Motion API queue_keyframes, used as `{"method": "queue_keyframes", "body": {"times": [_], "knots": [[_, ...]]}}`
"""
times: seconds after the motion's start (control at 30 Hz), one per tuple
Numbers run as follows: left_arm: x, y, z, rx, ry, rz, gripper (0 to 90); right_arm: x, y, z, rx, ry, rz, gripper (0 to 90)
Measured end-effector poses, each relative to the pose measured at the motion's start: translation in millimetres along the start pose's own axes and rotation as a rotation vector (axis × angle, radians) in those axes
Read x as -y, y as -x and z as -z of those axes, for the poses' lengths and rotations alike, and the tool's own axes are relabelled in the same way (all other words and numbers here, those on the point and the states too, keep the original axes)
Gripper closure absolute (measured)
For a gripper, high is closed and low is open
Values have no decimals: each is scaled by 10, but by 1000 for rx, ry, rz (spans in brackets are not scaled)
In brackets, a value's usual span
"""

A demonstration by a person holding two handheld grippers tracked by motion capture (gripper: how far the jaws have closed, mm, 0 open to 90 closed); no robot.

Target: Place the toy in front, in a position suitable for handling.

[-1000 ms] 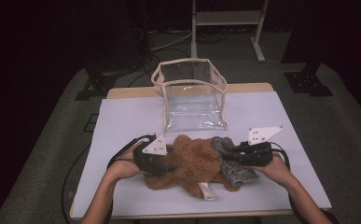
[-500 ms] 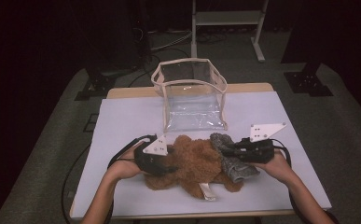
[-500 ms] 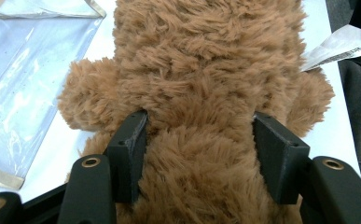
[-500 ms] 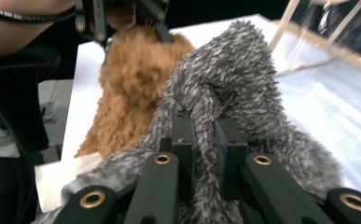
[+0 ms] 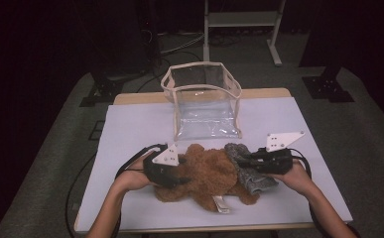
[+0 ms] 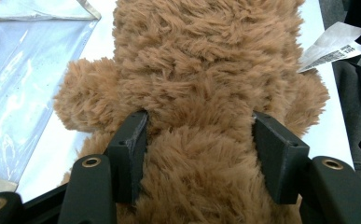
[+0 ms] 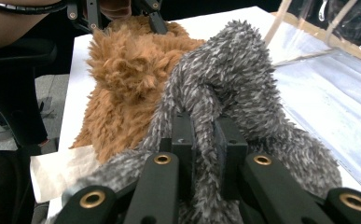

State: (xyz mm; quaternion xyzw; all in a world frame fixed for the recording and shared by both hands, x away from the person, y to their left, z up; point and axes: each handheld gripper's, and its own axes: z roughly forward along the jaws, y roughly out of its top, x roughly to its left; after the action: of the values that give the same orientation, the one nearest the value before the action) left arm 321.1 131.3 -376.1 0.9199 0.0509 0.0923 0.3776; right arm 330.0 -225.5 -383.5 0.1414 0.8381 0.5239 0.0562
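- Two grippers on one load: a brown plush bear [image 5: 207,173] lying flat on the white table sheet [image 5: 130,129], with a grey fuzzy garment [image 5: 246,166] at its right end.
- Bear's long axis runs roughly 9-to-3 across the high view, tilted slightly toward 4. A white tag [image 5: 221,204] sticks out at its 6 o'clock edge.
- Left gripper [image 5: 172,173]: jaws part-way apart and clamped across the bear's body. In the left gripper view both pads sink into the fur on either flank [image 6: 197,154].
- Right gripper [image 5: 246,161]: jaws nearly together, pinching a fold of the grey garment; in the right gripper view the cloth [image 7: 225,93] stands up between them.
- Clear plastic bag [image 5: 204,104], cream-trimmed and mouth open upward, stands at 12 o'clock from the bear, just beyond it and not touching.
- Key relation: bag mouth lies straight ahead of the bear's middle, about equally near both hands. The bear lies broadside to it.
- Judgement: bagging looks likely, and would call for lifting and swinging one end toward 12 to go in end-first.
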Motion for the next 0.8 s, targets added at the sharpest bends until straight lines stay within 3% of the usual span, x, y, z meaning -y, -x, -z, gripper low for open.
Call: {"method": "queue_keyframes", "body": {"times": [0.13, 0.3, 0.4, 0.53, 0.6, 0.67, 0.7, 0.8], "knots": [[2, 10, 5, 2, -2, -6, 409, 86, -1, -60, -21, -21, -13, 798], [-13, 18, -8, 5, -6, -8, 410, 180, -13, -23, -12, -51, -26, 797], [-22, 17, -15, 7, -9, -13, 409, 92, 0, 36, 6, -41, -9, 798], [-16, 20, -17, 8, -2, -8, 409, -158, 19, 47, -8, 26, 29, 798], [-14, 20, -13, 10, -3, -13, 409, -180, 4, -8, -18, 8, 40, 797], [-12, 24, -9, 13, -5, -17, 409, -167, 1, -32, -26, 3, 38, 798], [-11, 27, -6, 15, -5, -19, 410, -79, -2, -86, -46, -9, 18, 798], [-13, 45, -11, 25, -2, -26, 411, 21, 1, -94, -50, -21, -3, 798]]}}
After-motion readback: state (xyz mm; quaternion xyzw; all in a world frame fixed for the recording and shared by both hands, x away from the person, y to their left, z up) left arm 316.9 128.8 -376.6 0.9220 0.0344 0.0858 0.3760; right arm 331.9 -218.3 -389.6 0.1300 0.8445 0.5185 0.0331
